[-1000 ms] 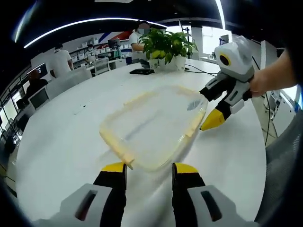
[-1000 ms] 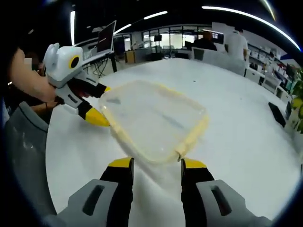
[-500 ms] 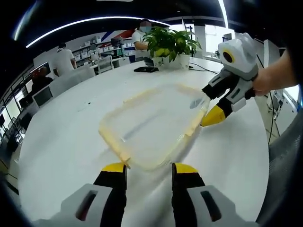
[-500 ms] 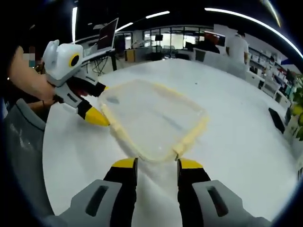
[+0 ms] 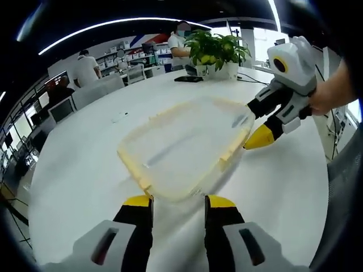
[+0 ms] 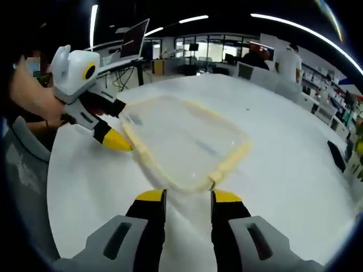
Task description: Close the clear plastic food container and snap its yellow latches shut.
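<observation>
A clear plastic food container (image 5: 187,144) with a pale yellow rim lies flat on the white round table (image 5: 79,164). Yellow latches (image 5: 144,184) sit along its sides. My left gripper (image 5: 179,203) is open, its yellow-tipped jaws just short of the container's near edge. My right gripper (image 5: 262,136) reaches in from the right, a yellow jaw tip touching the container's far corner. In the right gripper view the container (image 6: 184,141) lies ahead of my open right gripper (image 6: 188,198). There the left gripper (image 6: 116,124) has its jaws apart on either side of the container's corner.
A potted plant (image 5: 215,51) and a dark phone (image 5: 187,79) stand at the table's far side. People sit among desks and monitors behind it. A grey chair (image 6: 22,164) is close to the table edge, and a hand (image 6: 34,96) holds the left gripper.
Both views have shifted a little. My right gripper's jaws stand slightly closer together than a second ago. The container and both grippers keep their places.
</observation>
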`<action>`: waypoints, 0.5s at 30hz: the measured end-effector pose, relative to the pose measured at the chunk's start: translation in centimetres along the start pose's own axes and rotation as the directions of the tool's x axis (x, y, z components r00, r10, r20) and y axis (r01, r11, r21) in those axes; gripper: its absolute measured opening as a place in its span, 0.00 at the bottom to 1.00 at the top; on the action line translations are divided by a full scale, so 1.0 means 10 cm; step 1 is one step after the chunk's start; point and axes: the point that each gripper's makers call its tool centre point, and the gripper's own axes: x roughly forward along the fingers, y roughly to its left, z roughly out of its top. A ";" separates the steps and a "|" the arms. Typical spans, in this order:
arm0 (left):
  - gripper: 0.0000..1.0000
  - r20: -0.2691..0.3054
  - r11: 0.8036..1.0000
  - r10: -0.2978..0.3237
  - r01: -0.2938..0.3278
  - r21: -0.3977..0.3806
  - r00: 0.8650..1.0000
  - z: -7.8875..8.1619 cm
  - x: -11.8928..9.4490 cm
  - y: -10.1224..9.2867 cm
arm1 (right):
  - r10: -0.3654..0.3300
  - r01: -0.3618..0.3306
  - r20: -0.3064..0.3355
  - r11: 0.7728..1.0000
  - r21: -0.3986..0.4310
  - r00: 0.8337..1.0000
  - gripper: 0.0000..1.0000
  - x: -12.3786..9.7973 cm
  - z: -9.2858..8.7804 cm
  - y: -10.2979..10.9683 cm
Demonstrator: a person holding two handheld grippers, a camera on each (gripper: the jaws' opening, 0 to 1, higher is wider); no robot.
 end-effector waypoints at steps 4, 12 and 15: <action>0.27 -0.002 1.000 0.016 -0.016 -0.008 1.000 -0.04 -0.02 0.07 | 0.009 -0.009 0.003 1.000 -0.008 1.000 0.26 0.04 0.03 0.06; 0.28 0.000 1.000 0.025 -0.025 -0.009 1.000 -0.06 -0.02 0.07 | 0.012 -0.012 0.003 1.000 -0.003 1.000 0.26 0.06 0.03 0.06; 0.28 0.000 1.000 0.025 -0.025 -0.009 1.000 -0.06 -0.02 0.06 | 0.016 -0.016 -0.002 1.000 -0.013 1.000 0.26 0.07 0.02 0.06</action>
